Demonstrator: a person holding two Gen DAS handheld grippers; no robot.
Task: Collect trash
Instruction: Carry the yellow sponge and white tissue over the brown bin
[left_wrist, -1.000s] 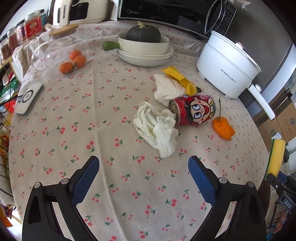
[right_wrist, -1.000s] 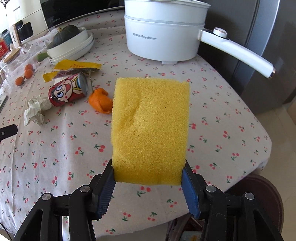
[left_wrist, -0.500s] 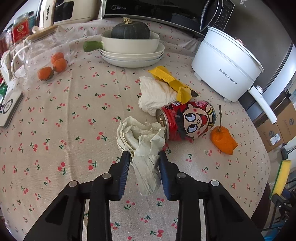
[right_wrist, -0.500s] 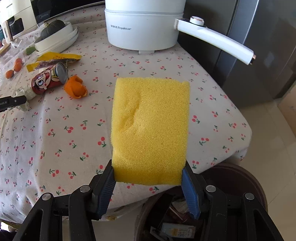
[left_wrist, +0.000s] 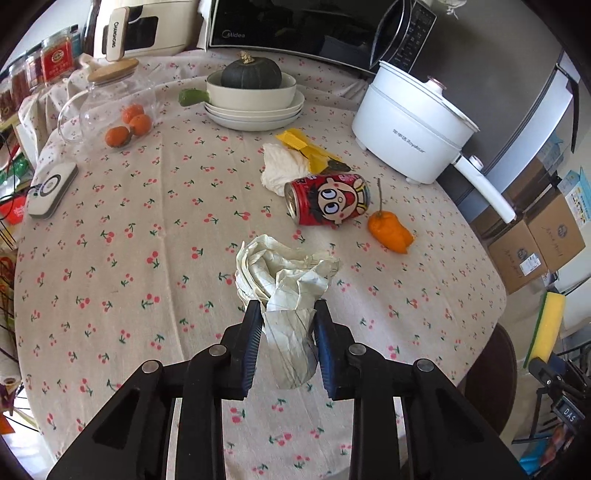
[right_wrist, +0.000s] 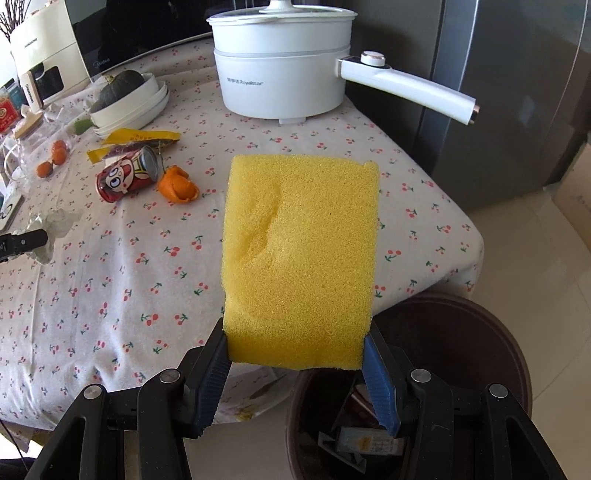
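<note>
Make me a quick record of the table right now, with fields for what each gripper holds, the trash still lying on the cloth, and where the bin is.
left gripper: jaws just closed on the crumpled paper, pinched between the pads
right gripper: holding the yellow sponge
trash on tablecloth: red can on its side, white tissue, yellow wrapper, orange peel
bin: dark, round, on the floor at the table edge, under the right gripper, some trash inside

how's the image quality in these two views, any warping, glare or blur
Left wrist view: strong fisheye bending, dark vignette corners, the microwave curved; crumpled paper sharp. Right wrist view: the yellow sponge blocks the centre, soft reflections on the fridge door, no motion blur.
</note>
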